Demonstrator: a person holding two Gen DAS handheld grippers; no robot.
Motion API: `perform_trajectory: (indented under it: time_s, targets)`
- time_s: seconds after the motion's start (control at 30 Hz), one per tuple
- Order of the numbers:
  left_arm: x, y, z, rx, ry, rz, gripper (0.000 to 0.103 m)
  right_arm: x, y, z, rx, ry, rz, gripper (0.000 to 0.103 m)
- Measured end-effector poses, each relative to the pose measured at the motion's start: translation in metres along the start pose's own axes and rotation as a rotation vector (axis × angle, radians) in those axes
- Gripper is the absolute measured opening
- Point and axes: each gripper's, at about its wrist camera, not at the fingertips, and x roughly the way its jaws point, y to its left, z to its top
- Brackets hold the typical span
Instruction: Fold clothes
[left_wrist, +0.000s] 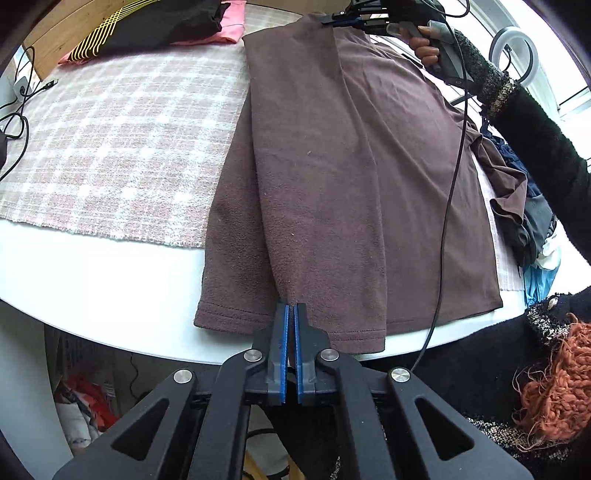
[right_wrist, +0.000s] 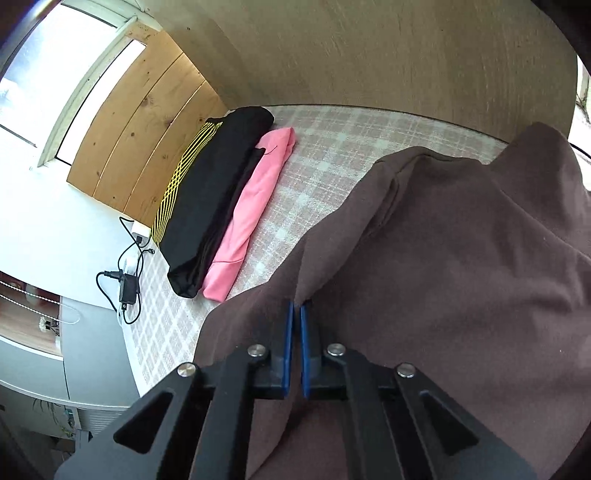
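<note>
A brown fleece shirt (left_wrist: 354, 177) lies lengthwise on the round white table (left_wrist: 92, 280), its left side folded over onto the middle. My left gripper (left_wrist: 291, 308) is shut on the folded edge at the near hem. At the far end my right gripper (left_wrist: 341, 17), held by a hand in a black sleeve, is shut on the same fold near the collar. In the right wrist view the right gripper (right_wrist: 296, 306) pinches a ridge of the brown shirt (right_wrist: 461, 277), which fills the right half of that view.
A pink-and-white checked cloth (left_wrist: 122, 140) covers the table. A folded black garment with yellow lines (right_wrist: 207, 192) lies on a folded pink one (right_wrist: 251, 218) at the far left. Cables and a charger (right_wrist: 127, 284) sit by the edge. A pile of clothes (left_wrist: 532, 221) lies right.
</note>
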Motion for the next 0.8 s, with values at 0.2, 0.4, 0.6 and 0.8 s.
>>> perform_trajectory:
  time_s: [0.2, 0.4, 0.6, 0.8]
  targets:
    - [-0.022, 0.028, -0.003, -0.05, -0.038, 0.047, 0.005, -0.012, 0.002, -0.01, -0.023, -0.009, -0.049, 0.005]
    - [-0.017, 0.06, -0.006, -0.146, -0.031, 0.114, 0.013, -0.007, 0.025, -0.027, -0.183, 0.016, -0.281, 0.016]
    - [-0.006, 0.023, 0.001, -0.056, -0.048, 0.055, 0.029, -0.02, 0.061, -0.045, -0.311, -0.013, -0.194, 0.022]
    - [0.016, 0.031, 0.012, -0.065, -0.003, 0.125, 0.024, 0.044, 0.07, -0.049, -0.428, 0.083, -0.357, 0.022]
